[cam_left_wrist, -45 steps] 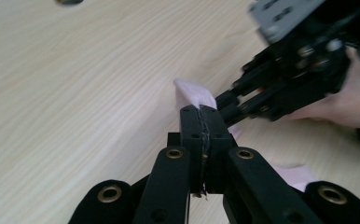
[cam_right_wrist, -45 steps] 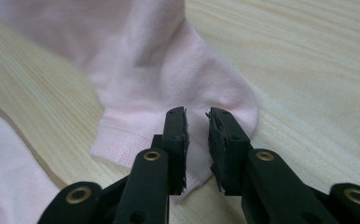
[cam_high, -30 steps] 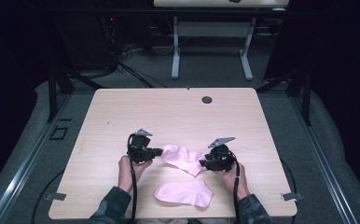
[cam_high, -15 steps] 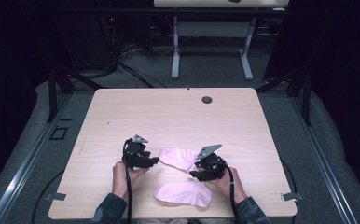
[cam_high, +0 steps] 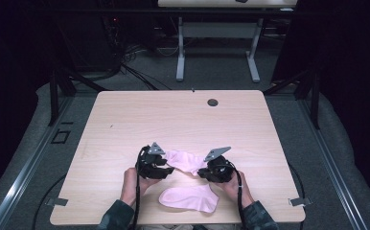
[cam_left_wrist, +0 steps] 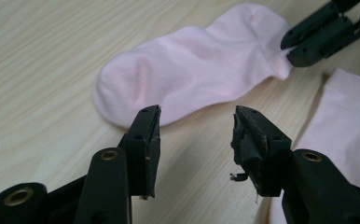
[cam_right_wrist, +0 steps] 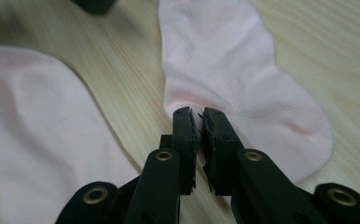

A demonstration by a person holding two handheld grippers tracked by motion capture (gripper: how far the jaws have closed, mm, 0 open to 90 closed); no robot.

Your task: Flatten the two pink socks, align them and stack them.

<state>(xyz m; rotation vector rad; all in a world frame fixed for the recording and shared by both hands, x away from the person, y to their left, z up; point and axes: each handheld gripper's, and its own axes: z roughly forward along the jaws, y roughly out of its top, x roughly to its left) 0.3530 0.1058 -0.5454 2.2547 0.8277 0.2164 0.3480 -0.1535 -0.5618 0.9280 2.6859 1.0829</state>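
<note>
**Visitor:** Socks, are they? What does the high view give?

**Guide:** Two pale pink cotton ankle socks on a light wooden table. The far sock lies between the two grippers; the near sock lies flat by the table's front edge. The left gripper sits at the far sock's toe end, the right gripper at its cuff end.

**Visitor:** And the left gripper view?

**Guide:** Its jaws have just been easing together yet stand apart, nothing between them, just short of the far sock's toe.

**Visitor:** The right gripper view?

**Guide:** Its jaws have just closed, pinching the far sock's cuff edge. The near sock lies alongside.

**Visitor:** How far along?

**Guide:** Early, I'd judge. One end is gripped; the toe is ungrasped and the socks are not yet paired.
</note>
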